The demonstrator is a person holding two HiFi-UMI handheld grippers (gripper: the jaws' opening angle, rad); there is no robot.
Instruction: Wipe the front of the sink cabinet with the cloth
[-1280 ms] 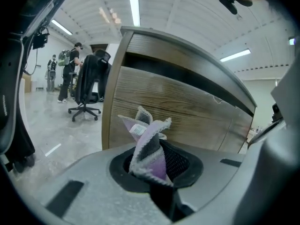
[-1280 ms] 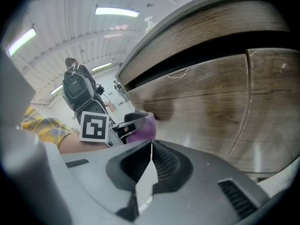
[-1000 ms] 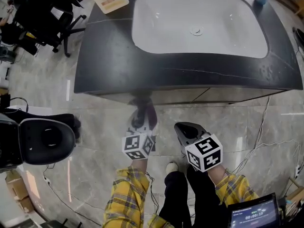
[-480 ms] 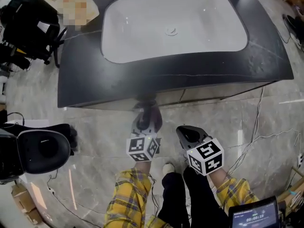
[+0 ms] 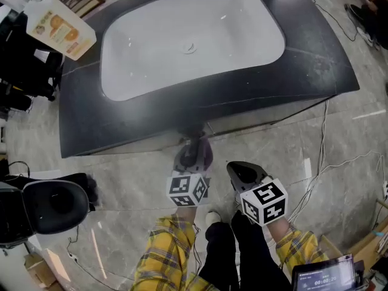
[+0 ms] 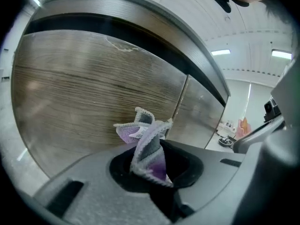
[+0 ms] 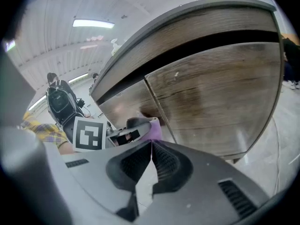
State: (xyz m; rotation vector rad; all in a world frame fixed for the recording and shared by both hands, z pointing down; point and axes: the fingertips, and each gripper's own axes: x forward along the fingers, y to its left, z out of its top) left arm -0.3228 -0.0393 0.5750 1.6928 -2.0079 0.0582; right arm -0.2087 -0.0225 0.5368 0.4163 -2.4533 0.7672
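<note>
Pinching, left jaws: your left gripper (image 6: pixel 151 175) is closed on the purple-and-white cloth (image 6: pixel 146 142), biting a bunched fold low down; the free end stands up past the tips.
Right jaws: your right gripper (image 7: pixel 151 146) has its tips pressed together with nothing between them, and it hangs at 3 o'clock of the left one in the head view.
Cloth handling: it looks light, soft and floppy, so the loose end will likely fold over under pressure. A hold nearer the wiping edge, with a thicker wad in the bite, should give you a firmer pad.
Cloth position: at 12 o'clock of the left marker cube (image 5: pixel 188 188), against or just short of the wood-grain cabinet front (image 6: pixel 79 93); contact can't be told.
Seam: the door seam (image 6: pixel 181 100) runs at 1 o'clock of the cloth.
Overhang: the dark countertop (image 5: pixel 182 117) juts out above the front.
</note>
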